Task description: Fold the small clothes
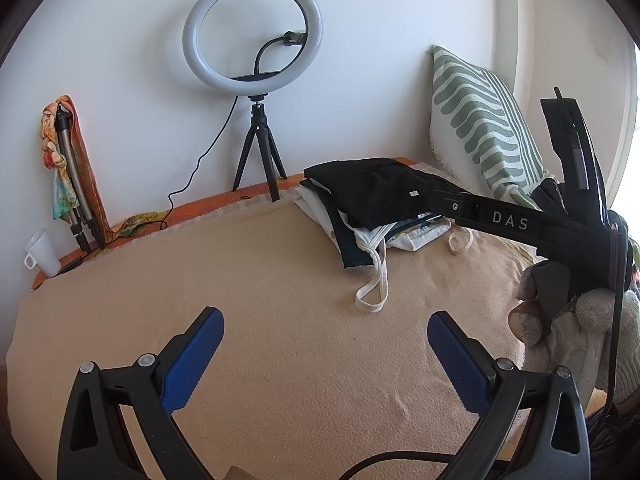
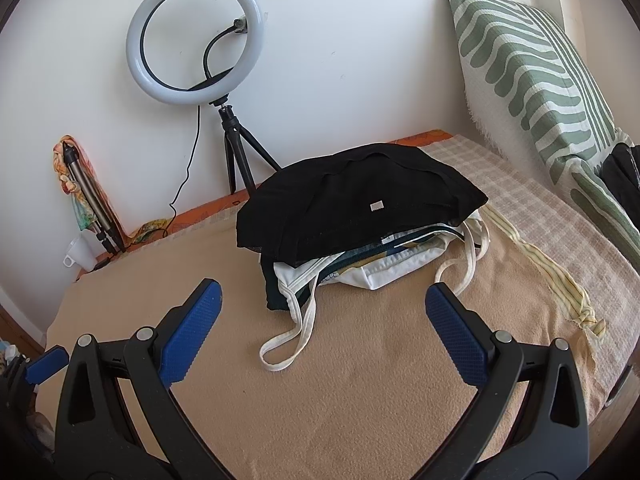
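Both jaws gape empty: left hand-held gripper (image 1: 324, 356), then right hand-held gripper (image 2: 322, 330), over a tan blanket (image 2: 360, 380). Further right, the pile of clothes (image 2: 360, 216) looks already folded, straps trailing; seemingly little remains.

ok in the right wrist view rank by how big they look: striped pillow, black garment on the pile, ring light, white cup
1. black garment and striped pillow: look alike, and the pillow is cut off at the frame's edge, so no ranking.
2. ring light.
3. white cup, by far the smallest.

L claw (image 1: 326, 332) & R claw (image 2: 322, 306) agape
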A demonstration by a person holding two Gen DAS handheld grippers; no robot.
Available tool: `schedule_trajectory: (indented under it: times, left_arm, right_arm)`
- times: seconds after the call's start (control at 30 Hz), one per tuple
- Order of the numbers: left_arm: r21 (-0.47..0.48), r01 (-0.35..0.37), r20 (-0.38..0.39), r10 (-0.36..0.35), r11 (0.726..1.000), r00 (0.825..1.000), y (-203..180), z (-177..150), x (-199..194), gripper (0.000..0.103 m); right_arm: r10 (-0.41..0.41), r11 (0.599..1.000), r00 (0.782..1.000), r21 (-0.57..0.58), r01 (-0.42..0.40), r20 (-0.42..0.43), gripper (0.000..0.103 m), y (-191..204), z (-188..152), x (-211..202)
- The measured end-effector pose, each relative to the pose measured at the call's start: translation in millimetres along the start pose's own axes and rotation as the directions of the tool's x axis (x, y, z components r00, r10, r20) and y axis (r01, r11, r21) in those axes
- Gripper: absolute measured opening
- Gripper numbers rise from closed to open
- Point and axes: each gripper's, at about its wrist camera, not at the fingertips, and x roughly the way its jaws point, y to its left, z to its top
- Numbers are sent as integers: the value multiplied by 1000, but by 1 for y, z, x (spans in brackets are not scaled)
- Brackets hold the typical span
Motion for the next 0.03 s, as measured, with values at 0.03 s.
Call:
schedule_trajectory:
  times: [0.03]
  left_arm:
    - [0,7,-5,-7,1000,1000,0,0,0,103]
  right_arm:
    - [-1,1000,1000,0,1,-1,103,0,0,0]
